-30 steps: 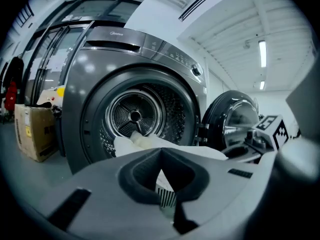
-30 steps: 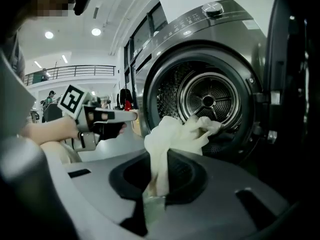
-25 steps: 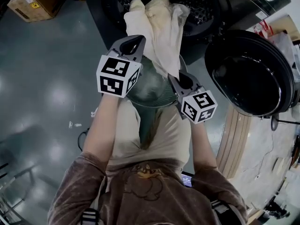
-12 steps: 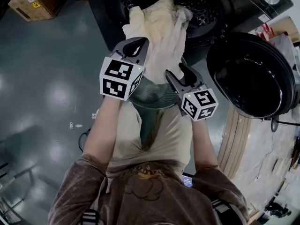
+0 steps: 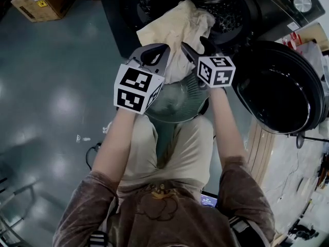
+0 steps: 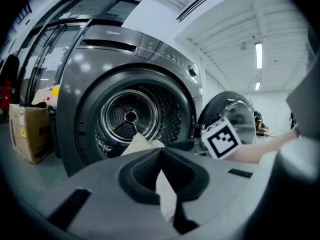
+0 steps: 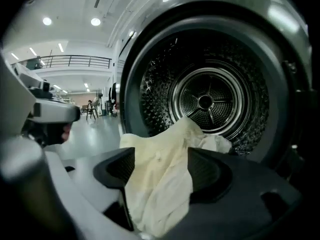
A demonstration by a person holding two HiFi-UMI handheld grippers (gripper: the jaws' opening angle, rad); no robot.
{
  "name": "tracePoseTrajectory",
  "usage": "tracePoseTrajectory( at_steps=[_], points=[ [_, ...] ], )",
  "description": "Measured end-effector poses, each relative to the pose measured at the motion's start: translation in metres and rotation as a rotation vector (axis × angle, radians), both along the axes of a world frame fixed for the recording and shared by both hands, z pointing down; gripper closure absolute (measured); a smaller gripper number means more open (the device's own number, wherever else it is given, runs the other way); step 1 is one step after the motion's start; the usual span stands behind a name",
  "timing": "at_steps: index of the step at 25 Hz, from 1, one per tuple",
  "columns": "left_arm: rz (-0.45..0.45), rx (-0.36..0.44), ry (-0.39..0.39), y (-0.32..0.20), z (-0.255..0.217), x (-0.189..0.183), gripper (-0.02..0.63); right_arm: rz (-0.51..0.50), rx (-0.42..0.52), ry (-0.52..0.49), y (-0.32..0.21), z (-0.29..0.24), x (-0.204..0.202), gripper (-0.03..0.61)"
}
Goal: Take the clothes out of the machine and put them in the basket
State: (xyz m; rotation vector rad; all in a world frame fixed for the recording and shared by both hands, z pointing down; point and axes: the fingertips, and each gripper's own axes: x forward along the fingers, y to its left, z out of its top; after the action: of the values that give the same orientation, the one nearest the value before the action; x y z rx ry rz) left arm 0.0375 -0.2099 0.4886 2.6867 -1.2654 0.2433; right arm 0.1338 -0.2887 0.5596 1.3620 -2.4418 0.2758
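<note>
— Item one, the garment: how is it entered?

— A cream garment [image 5: 174, 29] is listed, bunched, in the air at the mouth of the washing machine drum [image 5: 229, 9]. Its far end is seen against the drum opening; its near end hangs down over the far rim of the round grey basket [image 5: 175, 107].

— And the tongs?

— The left gripper [image 5: 154, 50] is recorded as clamped on a thin fold of the cream garment, its jaws drawn together round it. The right gripper [image 5: 195, 46] is noted further right and further off, at the drum's mouth. Its jaws have just been opening and are held apart, with the garment lying loose between them.

— Other entries?

— The machine's round door [image 5: 280, 89] is swung wide to the right. A cardboard box [image 5: 37, 1] is placed on the grey floor at far left. The basket is set on the floor, near the person's knees, below both grippers.
</note>
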Motion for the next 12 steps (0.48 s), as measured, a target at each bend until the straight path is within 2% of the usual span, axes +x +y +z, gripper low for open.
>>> tracePoseTrajectory(
  at_steps=[3,7,12],
  points=[
    [0.000,-0.004,0.001,-0.001,0.001,0.000,0.611,0.030,-0.007,0.056,-0.044,0.002,0.005,0.218],
    [0.010,-0.014,0.007,-0.002,0.002,0.000,0.611,0.048,-0.068,0.131,-0.084,0.021,0.011,0.174],
    [0.035,-0.047,0.009,-0.001,0.008,0.004,0.611,0.064,-0.144,0.189,-0.111,0.052,0.014,0.160]
  ],
)
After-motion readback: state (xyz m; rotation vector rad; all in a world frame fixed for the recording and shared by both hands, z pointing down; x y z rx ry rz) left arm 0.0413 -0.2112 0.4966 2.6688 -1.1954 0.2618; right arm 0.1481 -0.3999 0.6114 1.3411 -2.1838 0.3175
